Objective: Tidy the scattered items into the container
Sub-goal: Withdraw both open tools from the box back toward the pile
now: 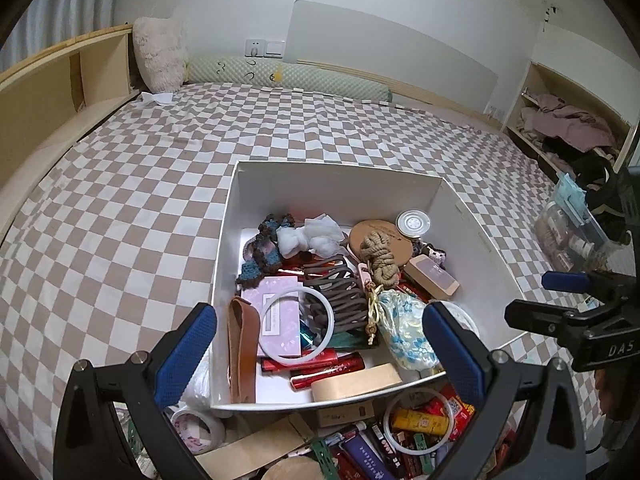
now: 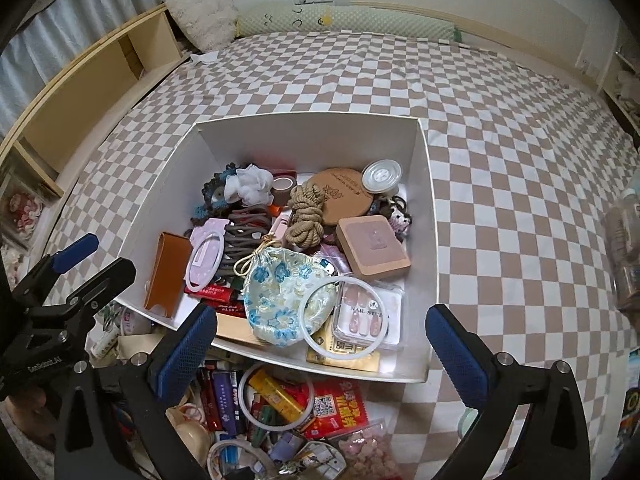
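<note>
A white box (image 1: 340, 184) (image 2: 312, 136) stands on the checkered bed and holds several small items: a blue floral pouch (image 1: 404, 328) (image 2: 280, 300), a rope coil (image 1: 378, 256) (image 2: 306, 216), white rings (image 1: 296, 322) (image 2: 344, 316) and a press-on nail case (image 2: 364, 312). Loose items lie heaped in front of the box, among them a yellow tube (image 1: 416, 424) (image 2: 276, 396), a red packet (image 2: 340, 404) and a tape roll (image 1: 196, 428). My left gripper (image 1: 320, 356) (image 2: 92, 268) hangs open over the box's near left corner. My right gripper (image 2: 320, 352) (image 1: 548, 298) hovers open over the near edge, holding nothing.
The checkered sheet (image 1: 160, 184) stretches around the box. A wooden shelf unit (image 1: 60, 80) runs along the left, and a green bolster (image 1: 288, 76) with a fluffy pillow (image 1: 160, 52) lies at the head. A clear plastic bin (image 1: 572, 228) and a shelf of clothes (image 1: 560, 120) stand on the right.
</note>
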`<state>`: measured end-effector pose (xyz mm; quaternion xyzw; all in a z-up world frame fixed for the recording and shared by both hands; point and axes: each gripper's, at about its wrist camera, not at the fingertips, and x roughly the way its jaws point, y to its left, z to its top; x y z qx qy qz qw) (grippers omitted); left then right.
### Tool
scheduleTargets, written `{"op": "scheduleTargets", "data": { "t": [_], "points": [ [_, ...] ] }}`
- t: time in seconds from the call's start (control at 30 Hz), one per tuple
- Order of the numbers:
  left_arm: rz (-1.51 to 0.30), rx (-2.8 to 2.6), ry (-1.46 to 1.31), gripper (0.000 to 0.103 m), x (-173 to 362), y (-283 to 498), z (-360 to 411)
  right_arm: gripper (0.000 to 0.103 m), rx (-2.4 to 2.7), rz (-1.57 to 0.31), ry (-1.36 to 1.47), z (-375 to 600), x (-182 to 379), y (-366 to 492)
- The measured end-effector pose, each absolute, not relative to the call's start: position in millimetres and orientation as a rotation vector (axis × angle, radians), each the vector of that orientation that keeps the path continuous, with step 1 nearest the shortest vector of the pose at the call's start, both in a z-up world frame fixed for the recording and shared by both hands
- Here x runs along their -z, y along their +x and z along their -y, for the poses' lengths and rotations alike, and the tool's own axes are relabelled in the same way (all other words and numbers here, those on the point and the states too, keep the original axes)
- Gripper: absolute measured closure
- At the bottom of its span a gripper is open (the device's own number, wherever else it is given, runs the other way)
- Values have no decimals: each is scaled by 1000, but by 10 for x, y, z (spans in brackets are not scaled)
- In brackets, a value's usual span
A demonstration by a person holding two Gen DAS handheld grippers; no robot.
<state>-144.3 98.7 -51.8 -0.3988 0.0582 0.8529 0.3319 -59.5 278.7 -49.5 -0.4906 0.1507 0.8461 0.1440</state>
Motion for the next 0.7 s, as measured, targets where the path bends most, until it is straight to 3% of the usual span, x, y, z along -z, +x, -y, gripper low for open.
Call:
{"op": "scheduleTargets", "data": {
  "t": [0.7],
  "points": [
    [-229, -2229, -1079, 0, 318, -1161, -971, 0, -2492, -356, -1292, -2662, 252, -238]
  ]
}}
